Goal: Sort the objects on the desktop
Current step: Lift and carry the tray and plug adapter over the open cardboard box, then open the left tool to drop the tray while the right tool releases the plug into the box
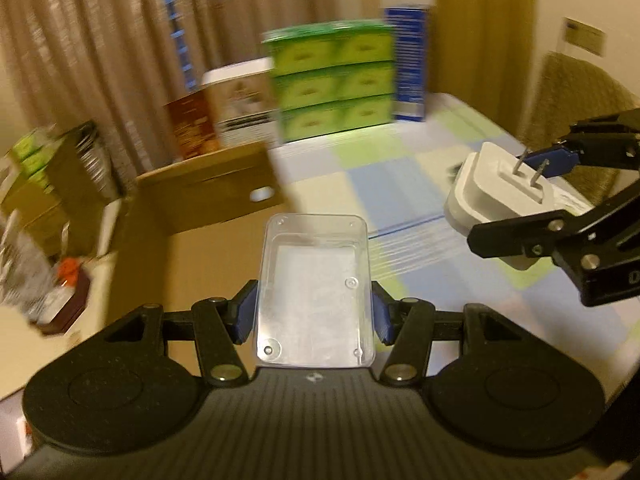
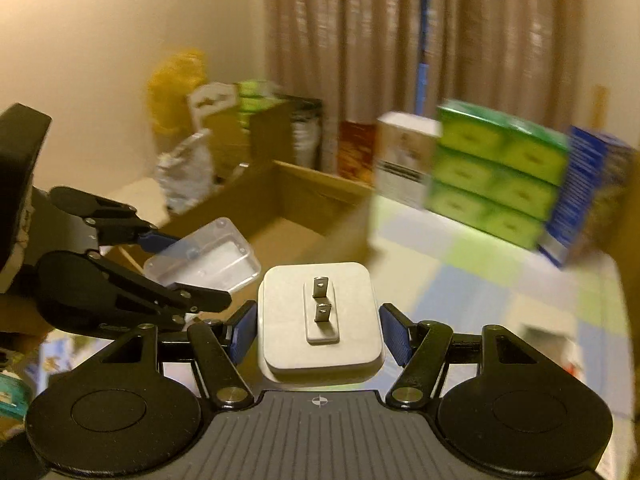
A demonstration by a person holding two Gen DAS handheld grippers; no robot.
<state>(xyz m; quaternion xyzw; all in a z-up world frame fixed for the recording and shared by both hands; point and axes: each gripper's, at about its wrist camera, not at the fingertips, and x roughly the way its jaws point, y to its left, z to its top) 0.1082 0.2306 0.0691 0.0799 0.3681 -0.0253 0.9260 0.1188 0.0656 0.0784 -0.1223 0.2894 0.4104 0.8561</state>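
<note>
My left gripper is shut on a clear plastic box, held in the air over the near corner of an open cardboard box. My right gripper is shut on a white plug adapter whose two metal prongs point up at the camera. In the left wrist view the adapter and the right gripper hang at the right, above the checked tablecloth. The right wrist view shows the left gripper with the clear plastic box at its left, just in front of the cardboard box.
Green stacked cartons, a blue carton and a white-and-brown carton stand along the table's far edge before the curtains. More boxes and bags pile up left of the cardboard box. A woven chair back stands at right.
</note>
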